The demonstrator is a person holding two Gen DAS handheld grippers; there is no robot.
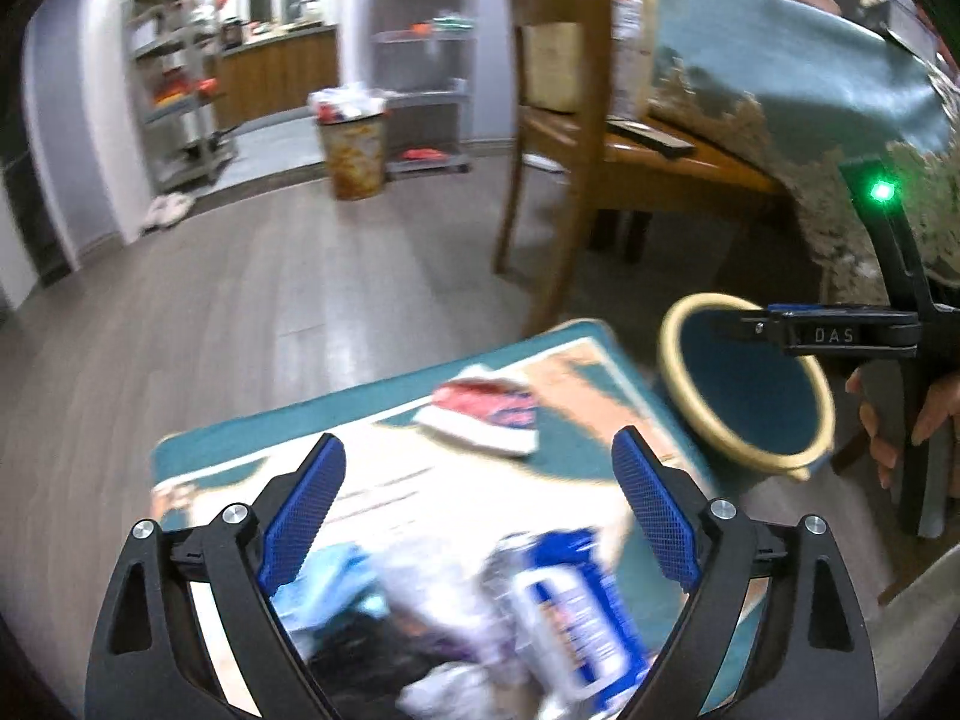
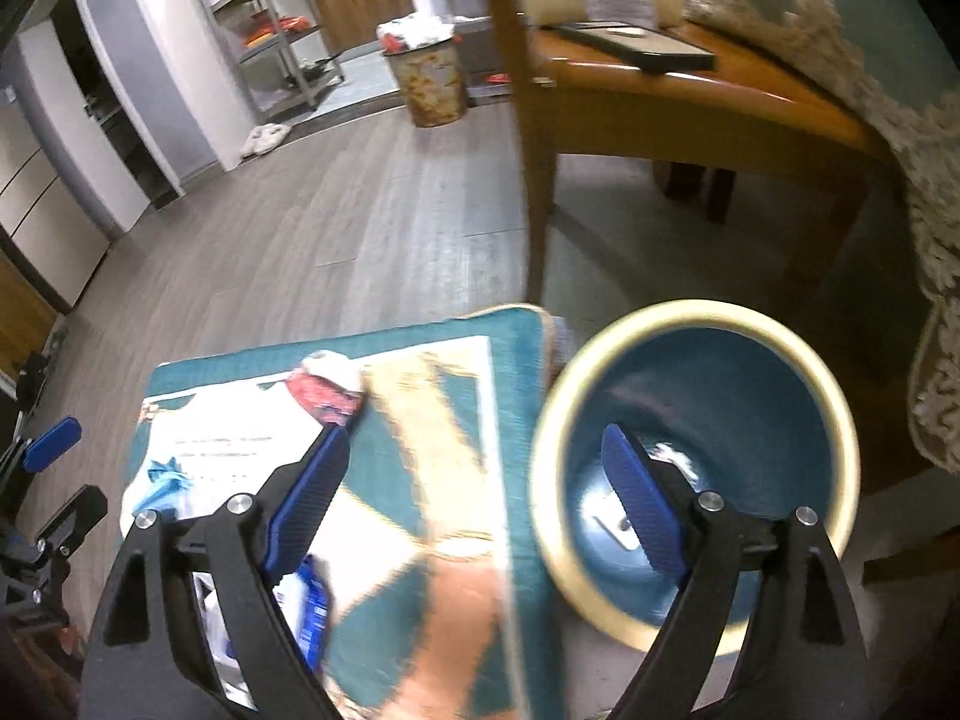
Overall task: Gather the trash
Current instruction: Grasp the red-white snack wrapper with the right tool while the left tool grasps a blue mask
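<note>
Trash [image 1: 480, 612], heaped directly beneath the left tongs [image 1: 480, 441] on a teal-covered tabletop [image 1: 240, 438]: blue-and-white wrapper [image 1: 576, 600] towards the right pad, crumpled blue glove [image 1: 336, 576] by the left pad, pale and dark scraps between, all blurred.

Left tongs spread wide, clamped on nothing. Right tongs [image 2: 474, 437] also wide apart, apparently straddling the cream rim of a teal bin [image 2: 690, 309], one pad inside the mouth and one outside; no firm bite on the rim visible.

Judged as the pick-up step. Best to drop straight down onto one piece, probably the stiff wrapper, and pinch it at a crumpled fold rather than a flat face. Close fully before lifting, since foil and film slip easily. Keep the bin mouth tilted towards the pile, just right of the left tongs, for a short carry.

Further ahead of both tongs, a red-and-white wrapper [image 1: 486, 414], lying alone and easy to reach later.

Beyond the tabletop edge, a wooden chair [image 1: 576, 180] with a dark flat device [image 2: 636, 45] on its seat, and a lace-edged cloth [image 1: 780, 60] hanging to the right above the bin. Worth minding both on any high lift. Far ahead across the floor, a full waste basket [image 1: 354, 144] and shelving.
</note>
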